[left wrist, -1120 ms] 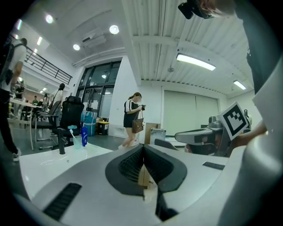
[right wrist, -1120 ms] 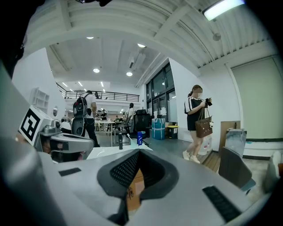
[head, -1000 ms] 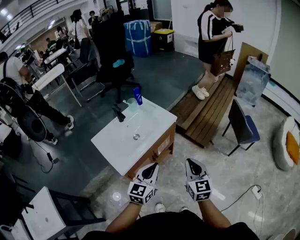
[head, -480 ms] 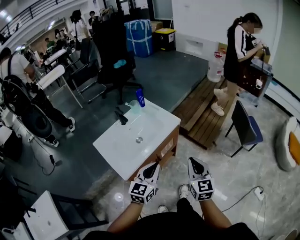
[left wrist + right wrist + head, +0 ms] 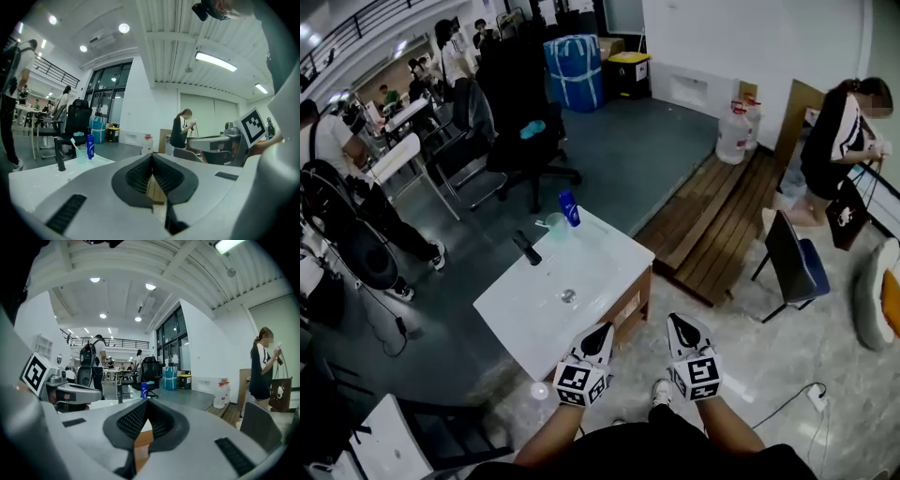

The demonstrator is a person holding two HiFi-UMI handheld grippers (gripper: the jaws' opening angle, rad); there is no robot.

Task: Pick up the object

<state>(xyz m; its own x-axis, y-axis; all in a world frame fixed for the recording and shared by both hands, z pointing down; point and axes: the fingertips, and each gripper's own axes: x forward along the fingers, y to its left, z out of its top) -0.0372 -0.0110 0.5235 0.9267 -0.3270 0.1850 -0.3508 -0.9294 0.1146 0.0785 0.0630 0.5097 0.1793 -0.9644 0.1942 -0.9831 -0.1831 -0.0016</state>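
**Both pairs of fingers shut and empty, short of the basin**

Fingers (image 5: 135,176) of the left gripper (image 5: 601,331) are pressed tip to tip in the left gripper view, with nothing between them. The right gripper (image 5: 679,324) is the same: its ribbed fingers (image 5: 133,421) meet at the tips and hold nothing. In the head view the two grippers sit side by side at lower centre. Both point up the frame, and the forearms behind them are cut off by the bottom edge.

Which thing the task means cannot be told. The likely candidates stand together at the far corner of the white basin top (image 5: 520,314), above and left of the grippers and well apart from them. They are a blue bottle (image 5: 569,207), a clear cup (image 5: 555,225) just beside it and a black faucet (image 5: 526,248) nearer the drain (image 5: 568,296).

From the head view the cup's contents are too small to read, but the left gripper view shows a toothbrush (image 5: 74,143) leaning in it. In the right gripper view only the bottle's upper part clears the gripper body, and the cup cannot be made out there. The wooden cabinet (image 5: 630,302) under the basin shows only its right side.

At the right edge a person (image 5: 839,141) stands beside a dark chair (image 5: 792,267). A wooden platform (image 5: 712,220) runs diagonally between that chair and the basin.
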